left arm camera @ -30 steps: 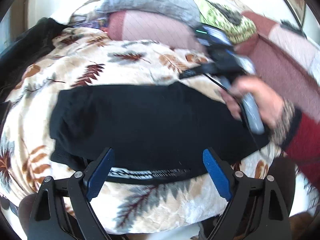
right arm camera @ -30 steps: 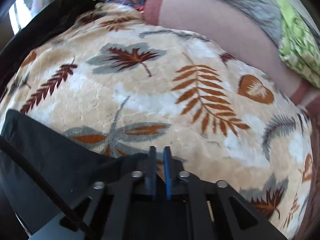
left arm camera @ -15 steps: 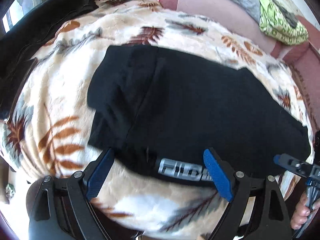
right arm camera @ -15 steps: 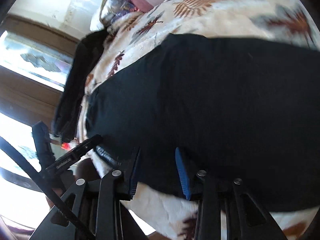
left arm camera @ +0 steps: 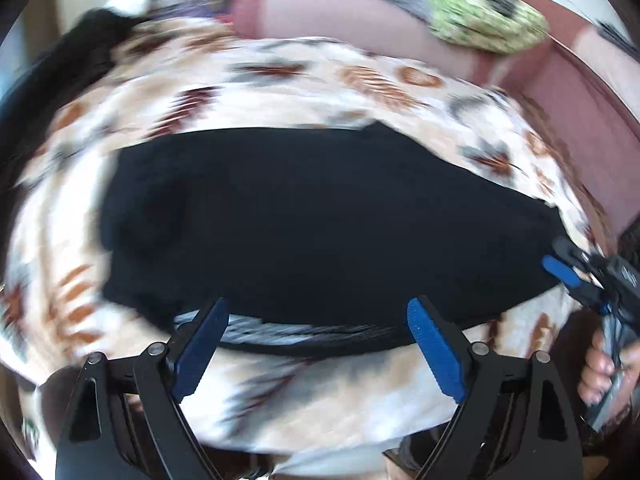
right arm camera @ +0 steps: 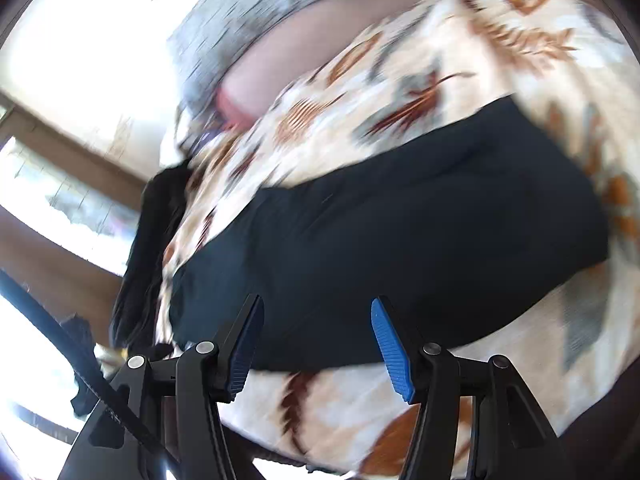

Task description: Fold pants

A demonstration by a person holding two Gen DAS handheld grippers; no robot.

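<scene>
The black knit pants [left arm camera: 320, 220] are laid as a compact folded block on the leaf-print fleece blanket [left arm camera: 328, 392], waistband at the near edge. Folding is judged nearly done. Left gripper [left arm camera: 318, 344] and right gripper [right arm camera: 316, 340] are spread wide, nothing held. Bare blanket is seen round every edge; the pink sofa back [left arm camera: 352, 20] lies well apart.

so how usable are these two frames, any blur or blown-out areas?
Left wrist: motion smear across the leaf-print blanket, worst toward the left rim; black pants read as a flat dark mass with no fold detail; gripper fingers sharp. Right wrist: blanket similarly streaked, window at upper left blown out to white, pants edges soft.
</scene>
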